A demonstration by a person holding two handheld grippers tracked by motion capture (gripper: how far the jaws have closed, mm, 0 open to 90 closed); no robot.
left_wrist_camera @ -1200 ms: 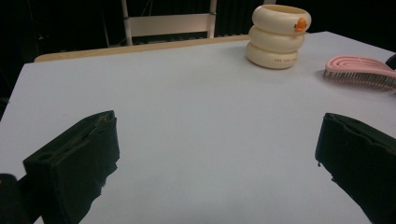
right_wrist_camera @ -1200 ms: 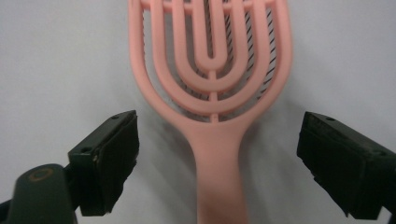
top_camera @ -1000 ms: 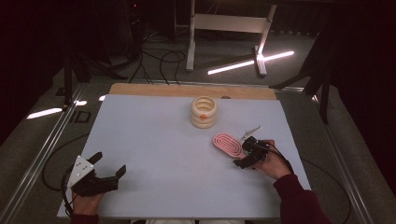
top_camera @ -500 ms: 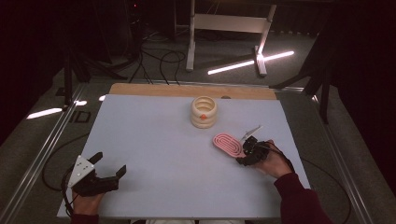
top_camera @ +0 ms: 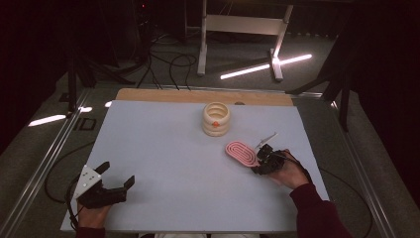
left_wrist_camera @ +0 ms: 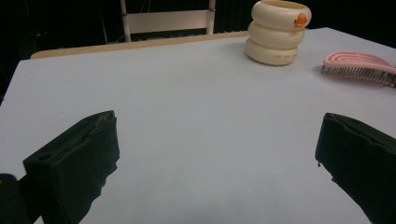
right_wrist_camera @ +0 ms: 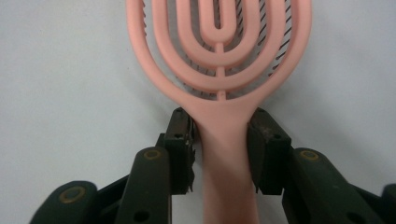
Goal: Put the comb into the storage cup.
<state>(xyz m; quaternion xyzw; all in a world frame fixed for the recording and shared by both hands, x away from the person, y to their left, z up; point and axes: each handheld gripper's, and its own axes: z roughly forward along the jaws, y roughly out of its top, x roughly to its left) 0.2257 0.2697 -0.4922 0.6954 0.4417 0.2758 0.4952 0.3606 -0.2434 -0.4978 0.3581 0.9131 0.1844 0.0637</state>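
A pink hairbrush (top_camera: 241,152) lies bristles down on the white table (top_camera: 163,148), at the right. My right gripper (top_camera: 262,161) comes at it from the near right. In the right gripper view the two jaws press both sides of the pink hairbrush's (right_wrist_camera: 219,56) handle just below the head, so the right gripper (right_wrist_camera: 222,126) is shut on it. At the front left corner my left gripper (top_camera: 117,173) rests open, jaws wide apart and nothing between them. The left gripper (left_wrist_camera: 219,140) looks across the table toward the brush (left_wrist_camera: 359,65).
A cream container of stacked rings (top_camera: 216,119) with an orange spot stands at the back centre, also the cream container (left_wrist_camera: 278,30) in the left gripper view. A small pale thin object (top_camera: 267,137) lies just beyond the brush. A wooden strip (top_camera: 198,95) edges the far side.
The right gripper has crept forward along the brush handle toward the head and closed on it. The left gripper has stayed where it was.
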